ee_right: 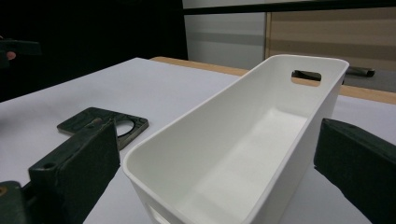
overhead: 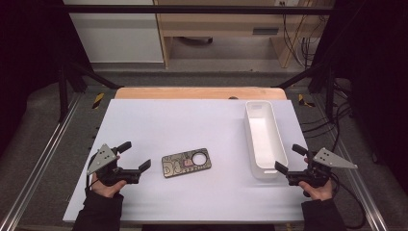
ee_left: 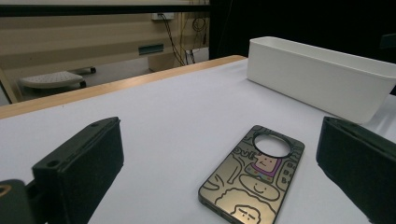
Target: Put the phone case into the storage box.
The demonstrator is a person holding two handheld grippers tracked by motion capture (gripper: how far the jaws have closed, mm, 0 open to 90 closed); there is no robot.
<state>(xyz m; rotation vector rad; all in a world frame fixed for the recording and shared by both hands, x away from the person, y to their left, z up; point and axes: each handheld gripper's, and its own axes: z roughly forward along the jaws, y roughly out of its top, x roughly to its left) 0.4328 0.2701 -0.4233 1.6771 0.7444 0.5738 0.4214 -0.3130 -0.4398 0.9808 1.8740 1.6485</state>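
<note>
On the white table sheet (overhead: 192, 120), near its middle and toward the person's side, a phone case (overhead: 186, 162) lies flat, printed side up, dark gold with cartoon line drawings and a round camera cut-out at its right end. To its left, the left gripper (overhead: 136, 156) rests low over the sheet, held from below by the left hand (overhead: 107, 185), dark sleeve entering from the bottom edge; the grey three-cornered plate sits on top. Jaws spread wide, nothing between them, pointing right toward the case and just short of it. In the left gripper view the case (ee_left: 254, 179) lies between and ahead of the two black jaws, untouched, cut-out end farthest away, with the white bin (ee_left: 322, 77) beyond it at the right. At the table's right side the bin (overhead: 263, 139) stands lengthwise, long and narrow, empty. The right gripper (overhead: 289, 157) sits at the bin's near corner, held by the right hand (overhead: 315, 187), jaws wide apart and empty, angled left and up. In the right gripper view the bin (ee_right: 243, 154) stands between the jaws with a handle slot in its far wall; the case (ee_right: 105, 123) lies beyond on the left.
</note>
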